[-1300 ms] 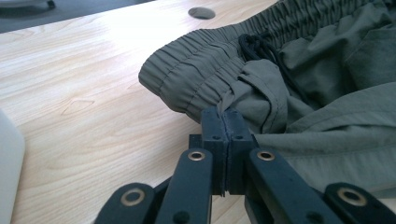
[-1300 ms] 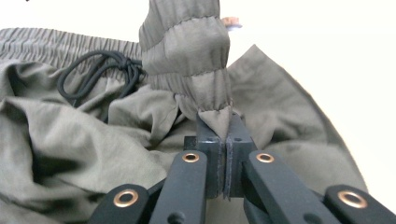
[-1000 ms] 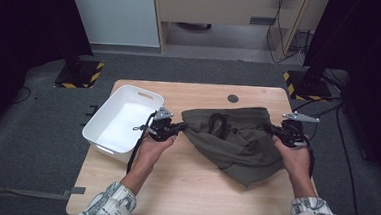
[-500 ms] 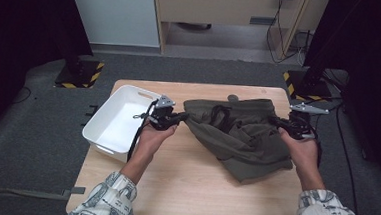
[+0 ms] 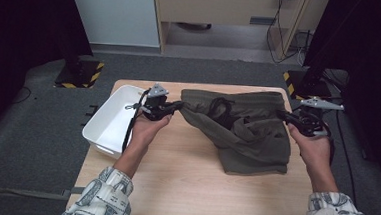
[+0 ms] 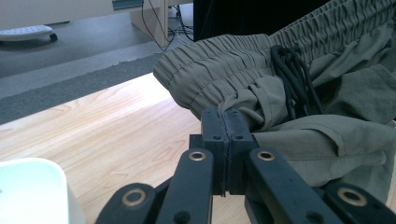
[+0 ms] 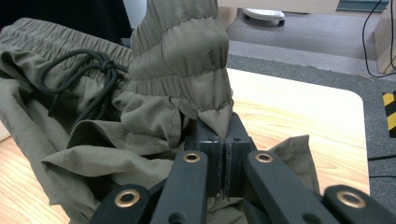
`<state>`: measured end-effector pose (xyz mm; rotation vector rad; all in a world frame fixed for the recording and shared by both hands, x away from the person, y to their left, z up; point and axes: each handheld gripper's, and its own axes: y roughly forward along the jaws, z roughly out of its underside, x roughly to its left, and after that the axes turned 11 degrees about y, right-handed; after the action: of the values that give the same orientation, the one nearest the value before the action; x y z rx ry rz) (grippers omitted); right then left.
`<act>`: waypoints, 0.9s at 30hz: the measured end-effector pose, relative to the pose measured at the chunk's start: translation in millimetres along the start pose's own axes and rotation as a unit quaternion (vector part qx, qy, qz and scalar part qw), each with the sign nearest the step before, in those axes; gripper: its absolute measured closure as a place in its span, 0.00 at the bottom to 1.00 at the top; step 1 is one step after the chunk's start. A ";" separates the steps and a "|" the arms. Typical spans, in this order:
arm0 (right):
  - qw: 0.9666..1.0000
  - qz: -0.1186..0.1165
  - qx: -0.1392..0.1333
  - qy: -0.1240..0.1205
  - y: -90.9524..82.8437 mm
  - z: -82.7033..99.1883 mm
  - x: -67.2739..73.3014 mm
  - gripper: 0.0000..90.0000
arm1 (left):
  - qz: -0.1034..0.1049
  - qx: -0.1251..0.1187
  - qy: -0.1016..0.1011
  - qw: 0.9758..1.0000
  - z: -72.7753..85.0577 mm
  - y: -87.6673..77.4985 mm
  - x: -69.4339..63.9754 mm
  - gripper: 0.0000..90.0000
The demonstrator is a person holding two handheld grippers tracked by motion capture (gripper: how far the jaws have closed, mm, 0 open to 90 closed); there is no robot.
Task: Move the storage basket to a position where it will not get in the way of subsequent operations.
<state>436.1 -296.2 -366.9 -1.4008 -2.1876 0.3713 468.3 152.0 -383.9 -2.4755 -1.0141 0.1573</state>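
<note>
A pair of olive-green shorts [image 5: 249,133] with an elastic waistband and a black drawstring [image 5: 220,106] hangs stretched between my two grippers above the wooden table [image 5: 184,182]. My left gripper [image 5: 177,106] is shut on the left end of the waistband [image 6: 219,84]. My right gripper [image 5: 283,114] is shut on the right end of the waistband [image 7: 187,70]. The shorts' legs sag onto the tabletop. In both gripper views the jaws press together with the fabric pinched between them.
A white rectangular bin [image 5: 110,120] stands at the table's left edge, just beside my left hand. Grey carpet [image 5: 37,128] surrounds the table. A wooden cabinet [image 5: 224,9] and cables stand behind the far edge.
Both hands have risen and spread a little apart, lifting the waistband off the table and pulling it taut. The shorts now hang more unfolded than a second ago.
</note>
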 end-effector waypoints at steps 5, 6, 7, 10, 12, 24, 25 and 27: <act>1.000 0.004 0.008 0.000 7.8 -2.2 -2.7 0.99 | 0.001 0.008 -0.003 1.000 0.0 4.4 2.2 0.99; 1.000 0.006 0.011 0.002 10.6 -2.0 -3.6 0.99 | 0.001 0.009 -0.002 1.000 0.6 5.3 2.4 0.99; 1.000 0.006 0.013 0.001 12.5 -1.6 -4.4 0.99 | 0.003 0.009 -0.003 1.000 1.0 6.1 2.4 0.99; 1.000 0.009 0.016 0.002 17.5 -0.3 -5.6 0.99 | 0.004 0.012 -0.002 1.000 2.4 7.4 2.7 0.99; 1.000 0.010 0.019 0.003 19.5 0.2 -5.7 0.99 | 0.004 0.014 -0.003 1.000 3.7 7.4 3.5 0.99; 1.000 0.008 0.020 0.001 21.7 -1.5 -2.2 0.99 | 0.001 0.013 -0.005 1.000 7.1 1.8 9.4 0.99; 1.000 0.009 0.019 0.000 21.8 -2.0 -2.0 0.99 | 0.001 0.012 -0.006 1.000 7.1 0.9 10.2 0.99; 1.000 0.008 0.019 0.000 21.2 -3.5 -1.4 0.99 | -0.002 0.011 -0.006 1.000 6.5 -1.0 12.2 0.99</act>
<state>454.7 -288.5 -374.7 -1.3996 -2.1596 0.4158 474.7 163.4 -388.4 -2.4554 -1.0167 0.1822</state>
